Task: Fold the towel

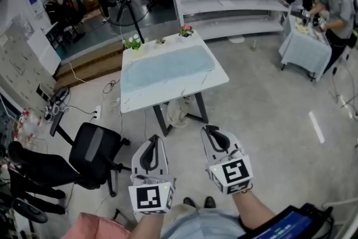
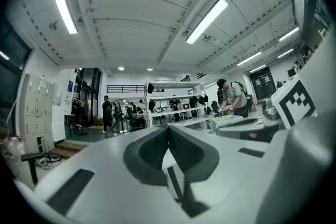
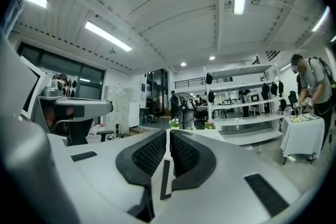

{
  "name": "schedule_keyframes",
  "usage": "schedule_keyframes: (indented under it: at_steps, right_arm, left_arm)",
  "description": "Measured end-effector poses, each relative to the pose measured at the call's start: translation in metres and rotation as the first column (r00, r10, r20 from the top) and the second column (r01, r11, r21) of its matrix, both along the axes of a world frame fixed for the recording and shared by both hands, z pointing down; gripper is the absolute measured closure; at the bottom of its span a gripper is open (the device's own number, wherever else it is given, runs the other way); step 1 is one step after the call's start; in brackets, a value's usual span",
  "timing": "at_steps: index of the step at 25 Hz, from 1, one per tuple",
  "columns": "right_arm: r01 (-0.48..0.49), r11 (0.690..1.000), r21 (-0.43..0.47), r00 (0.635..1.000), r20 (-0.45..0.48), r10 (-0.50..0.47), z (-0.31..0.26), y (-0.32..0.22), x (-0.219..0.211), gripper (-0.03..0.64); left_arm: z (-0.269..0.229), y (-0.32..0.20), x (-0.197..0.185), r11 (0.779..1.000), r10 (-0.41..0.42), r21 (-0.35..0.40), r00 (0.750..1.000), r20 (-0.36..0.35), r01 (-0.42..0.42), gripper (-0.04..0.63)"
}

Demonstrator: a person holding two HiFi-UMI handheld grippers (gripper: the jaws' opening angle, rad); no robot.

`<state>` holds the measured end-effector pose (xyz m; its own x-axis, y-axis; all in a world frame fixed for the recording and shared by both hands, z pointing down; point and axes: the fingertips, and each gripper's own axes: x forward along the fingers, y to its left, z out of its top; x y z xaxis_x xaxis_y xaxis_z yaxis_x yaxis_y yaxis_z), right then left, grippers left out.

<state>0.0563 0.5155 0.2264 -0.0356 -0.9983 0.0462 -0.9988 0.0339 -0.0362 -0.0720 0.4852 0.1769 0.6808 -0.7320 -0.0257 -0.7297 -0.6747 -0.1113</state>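
While I stand short of the table (image 1: 219,82), towel (image 1: 168,67): spread flat and unfolded along the tabletop, well apart from both claws.
Left gripper (image 2: 168,127): clenched tight, nothing between the jaws, pointing level.
Right gripper (image 3: 167,132): jaws together too (only a hairline slit shows), empty, level.
Far edge: small flower pots (image 1: 186,31) just beyond the towel.
Floor to my left: black office chair (image 1: 98,149), apart from the table.

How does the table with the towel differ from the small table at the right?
The white table shows bare legs, with a towel spread flat on top; the small table is draped in pale cloth. Nobody stands at the white table; a person works at the small table.
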Motion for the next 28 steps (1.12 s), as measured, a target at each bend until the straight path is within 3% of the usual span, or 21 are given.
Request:
schedule_keyframes:
  at_steps: [6,12,21,28]
  right_arm:
    - [0.037,0.999,-0.04,0.999,0.0,-0.037,0.022,-0.023,-0.003,0.578]
    - [0.057,0.996,-0.064,0.998,-0.011,-0.058,0.035,-0.071,-0.003,0.578]
    - [0.038,0.99,-0.138,0.999,-0.009,-0.039,0.066,-0.201,0.014,0.578]
    - [0.006,0.985,-0.171,1.0,-0.014,-0.009,0.072,-0.302,0.022,0.581]
  left_arm:
    - [0.023,-0.021,-0.01,0.998,-0.048,-0.038,0.998,0.028,0.049,0.589]
    - [0.036,-0.071,-0.017,0.996,-0.078,-0.051,0.997,-0.006,0.078,0.589]
    - [0.073,-0.211,-0.02,0.986,-0.097,-0.136,0.995,0.019,0.099,0.589]
    - [0.069,-0.319,-0.015,0.992,-0.058,-0.117,0.998,-0.003,0.057,0.588]
